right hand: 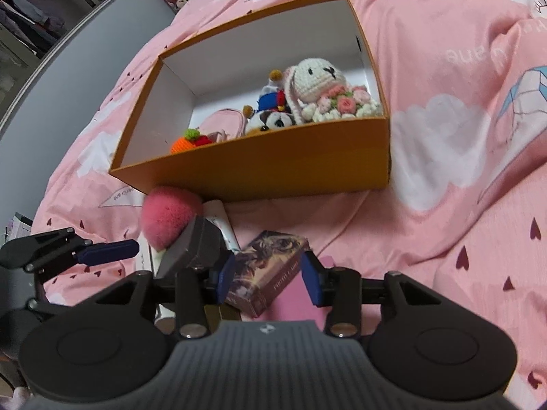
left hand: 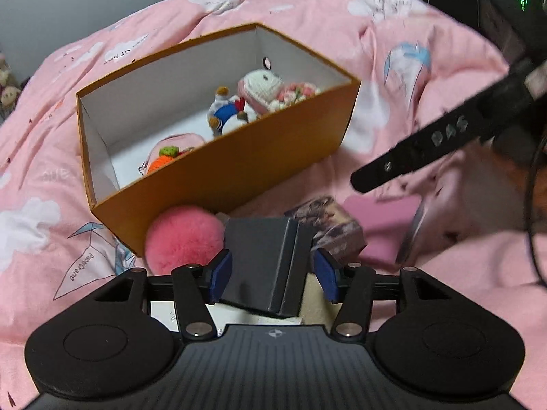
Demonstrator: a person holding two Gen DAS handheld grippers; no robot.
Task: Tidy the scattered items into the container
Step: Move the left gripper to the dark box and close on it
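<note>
Fingers: our left gripper spread around grey box | right gripper spread over card box | both before orange container.

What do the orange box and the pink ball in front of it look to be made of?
Orange box: looks like stiff cardboard, matte orange outside, plain white inside, with thin straight walls and crisp folded corners. Pink ball: appears to be fluffy faux fur or plush, going by its soft, fuzzy outline with no hard edge.

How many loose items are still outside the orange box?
4 visible: pink pompom against the box's front wall, dark grey box between the left gripper pads, illustrated card box at the right gripper, pink pad beside it. White items underneath may hide more.
</note>
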